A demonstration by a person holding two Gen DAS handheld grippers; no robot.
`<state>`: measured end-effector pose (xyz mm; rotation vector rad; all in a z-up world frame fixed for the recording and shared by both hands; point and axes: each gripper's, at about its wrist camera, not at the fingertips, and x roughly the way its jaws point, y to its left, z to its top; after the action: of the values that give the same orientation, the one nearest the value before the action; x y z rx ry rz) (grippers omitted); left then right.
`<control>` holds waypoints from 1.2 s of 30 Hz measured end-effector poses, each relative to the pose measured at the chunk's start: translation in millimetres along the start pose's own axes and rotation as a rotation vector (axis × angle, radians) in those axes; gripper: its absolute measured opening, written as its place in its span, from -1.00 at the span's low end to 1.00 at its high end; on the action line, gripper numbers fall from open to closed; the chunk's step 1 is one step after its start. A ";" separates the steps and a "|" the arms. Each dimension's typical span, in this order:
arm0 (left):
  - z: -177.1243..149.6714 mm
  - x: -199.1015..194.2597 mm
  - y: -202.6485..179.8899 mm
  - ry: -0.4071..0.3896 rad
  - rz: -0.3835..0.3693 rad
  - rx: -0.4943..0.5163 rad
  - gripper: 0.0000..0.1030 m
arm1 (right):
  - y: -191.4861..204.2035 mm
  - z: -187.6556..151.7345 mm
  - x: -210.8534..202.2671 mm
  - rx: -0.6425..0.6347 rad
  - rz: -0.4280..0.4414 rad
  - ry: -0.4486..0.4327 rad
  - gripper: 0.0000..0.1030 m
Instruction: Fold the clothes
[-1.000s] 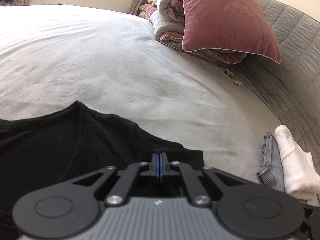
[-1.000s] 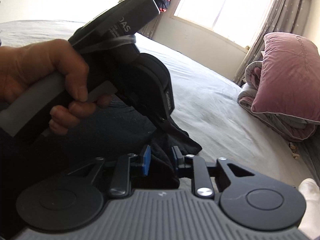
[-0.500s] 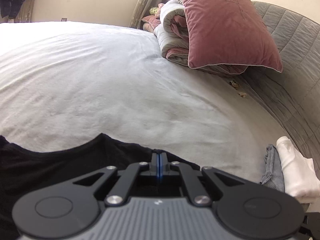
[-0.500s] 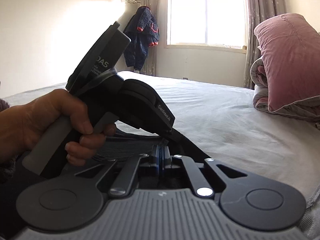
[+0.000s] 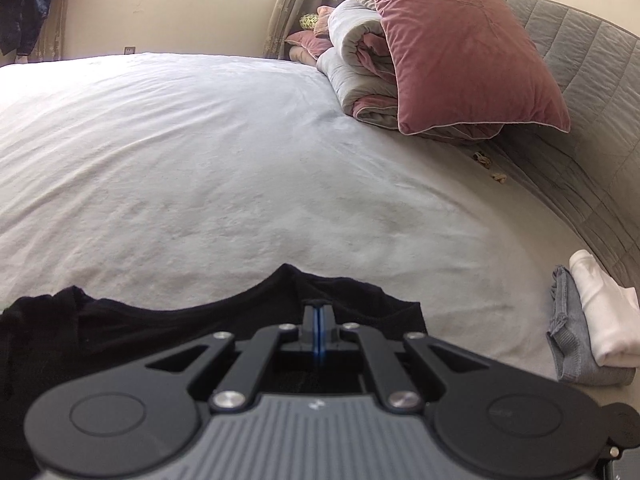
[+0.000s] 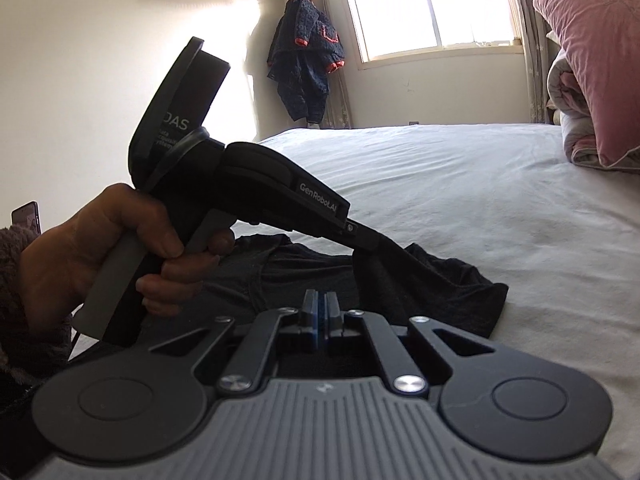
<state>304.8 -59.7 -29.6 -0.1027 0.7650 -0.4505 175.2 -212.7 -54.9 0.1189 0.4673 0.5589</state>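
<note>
A black garment (image 5: 160,328) lies bunched on the white bed sheet (image 5: 200,160), its curved neckline facing away in the left wrist view. My left gripper (image 5: 319,310) is shut on its edge, blue pads pressed together. In the right wrist view a hand holds that left gripper (image 6: 374,243), whose tip pinches a raised fold of the black garment (image 6: 432,280). My right gripper (image 6: 320,306) is shut just below and nearer, pads together against the dark cloth; the fabric in the pinch is thin and mostly hidden.
A pink pillow (image 5: 460,52) leans on a rolled duvet (image 5: 356,60) by the grey quilted headboard (image 5: 580,80). Folded white clothes (image 5: 600,312) and a grey piece (image 5: 568,344) sit at the bed's right edge. A dark jacket (image 6: 308,60) hangs beside the window.
My right gripper's jaws closed over the cloth that lay between them and the wrist rolled level. The left gripper rose with the garment's edge still in it.
</note>
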 end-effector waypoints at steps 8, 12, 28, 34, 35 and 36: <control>-13.6 4.3 28.1 0.012 -0.016 -0.029 -0.99 | -1.1 -5.9 11.5 0.059 0.022 0.061 -0.97; -17.0 7.0 35.9 0.012 -0.016 -0.046 -0.99 | -2.3 -7.1 10.4 0.084 0.043 0.061 -0.97; -17.1 22.5 46.2 0.021 -0.098 -0.201 -0.96 | 10.7 -3.7 2.1 -0.056 0.069 0.060 -0.50; -25.1 24.7 42.9 0.004 -0.138 -0.254 -0.79 | 7.0 -13.4 13.0 -0.117 -0.022 0.113 -0.34; -27.6 24.6 42.4 -0.006 -0.145 -0.262 -0.69 | 3.9 -15.2 15.4 -0.116 -0.040 0.127 -0.34; -30.5 24.8 42.4 -0.017 -0.152 -0.270 -0.64 | 0.8 -17.1 17.7 -0.115 -0.058 0.141 -0.34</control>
<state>314.6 -30.0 -78.2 -0.4186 0.8014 -0.4883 180.2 -202.8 -76.9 -0.0445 0.5722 0.5381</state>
